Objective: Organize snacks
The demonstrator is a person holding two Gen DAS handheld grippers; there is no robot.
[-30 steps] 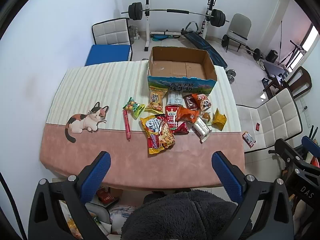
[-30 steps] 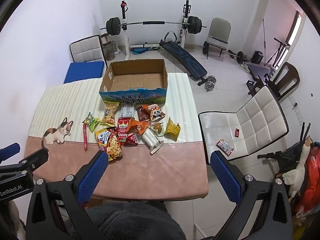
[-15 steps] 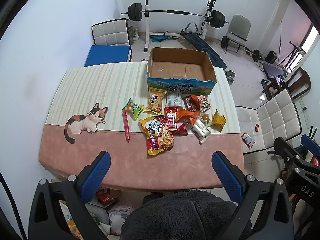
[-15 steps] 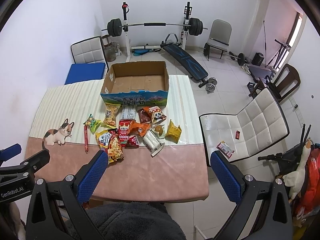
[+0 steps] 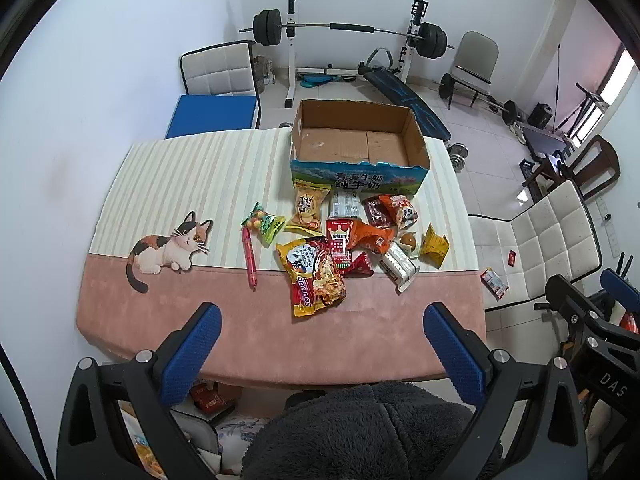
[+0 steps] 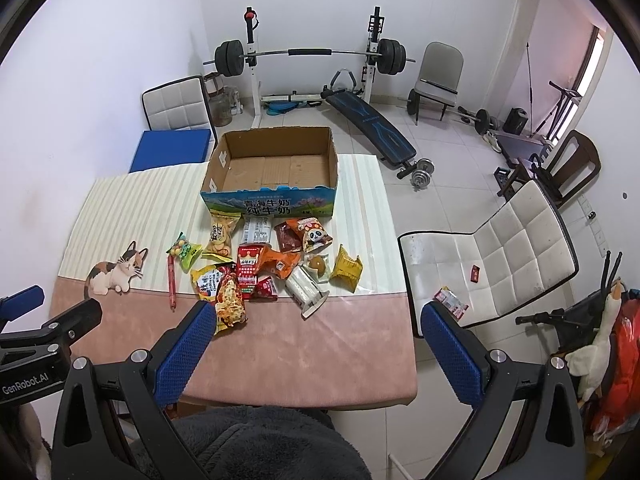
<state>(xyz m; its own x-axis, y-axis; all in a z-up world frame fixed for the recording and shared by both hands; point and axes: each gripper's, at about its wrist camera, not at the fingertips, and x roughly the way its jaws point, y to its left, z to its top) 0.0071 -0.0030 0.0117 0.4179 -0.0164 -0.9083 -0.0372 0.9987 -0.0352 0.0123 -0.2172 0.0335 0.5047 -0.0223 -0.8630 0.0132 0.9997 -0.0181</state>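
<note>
Ahead of you the cardboard box (image 5: 358, 148) sits at the table's (image 5: 280, 344) far edge; the snack pile (image 5: 352, 240) lies just before it, the sausage stick (image 5: 250, 258) left.

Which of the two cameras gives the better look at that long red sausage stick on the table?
The left wrist view: the red sausage stick lies in the open, whole, left of the snack pile. In the right wrist view it is also whole but thinner and nearer the picture's edge, close to the right gripper's finger.

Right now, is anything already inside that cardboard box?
No. The cardboard box shows only its bare bottom; the snacks lie on the table in front.
</note>
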